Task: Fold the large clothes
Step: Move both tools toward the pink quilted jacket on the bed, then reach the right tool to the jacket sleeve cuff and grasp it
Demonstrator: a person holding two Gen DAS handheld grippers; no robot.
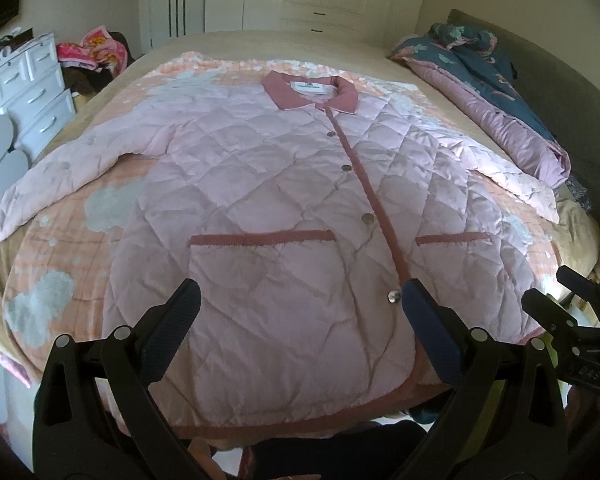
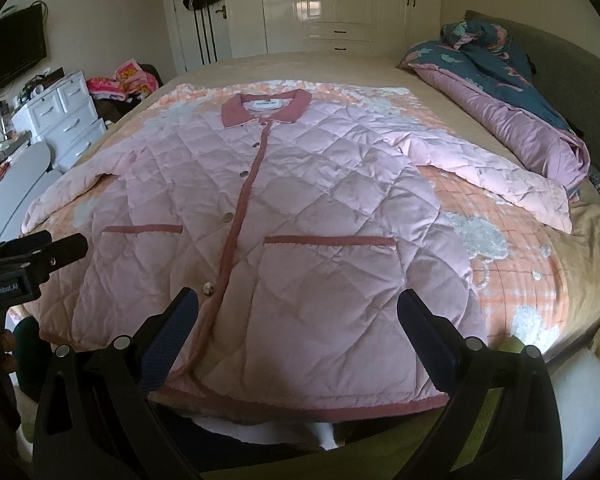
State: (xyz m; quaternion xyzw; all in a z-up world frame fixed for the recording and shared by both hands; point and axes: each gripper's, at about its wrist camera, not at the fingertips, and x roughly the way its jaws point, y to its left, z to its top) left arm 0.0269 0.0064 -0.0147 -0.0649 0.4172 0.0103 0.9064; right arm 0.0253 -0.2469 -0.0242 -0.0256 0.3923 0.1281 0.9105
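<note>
A pink quilted jacket (image 1: 260,184) (image 2: 300,200) with darker pink collar, placket and pocket trim lies flat and buttoned on the bed, both sleeves spread out to the sides. My left gripper (image 1: 300,292) hovers open just above the hem, over the jacket's left half, holding nothing. Open too, my right gripper (image 2: 298,304) hangs above the hem on the jacket's right half with nothing between its fingers. Each gripper shows at the edge of the other's view: the right gripper (image 1: 560,292) and the left gripper (image 2: 60,242).
The jacket rests on an orange checked blanket (image 2: 512,264) over a beige bed (image 2: 300,64). A rolled blue and purple duvet (image 2: 500,92) lies along the right side. White drawers (image 1: 32,92) and a clothes pile (image 1: 92,52) stand left. Wardrobes (image 2: 340,0) line the back wall.
</note>
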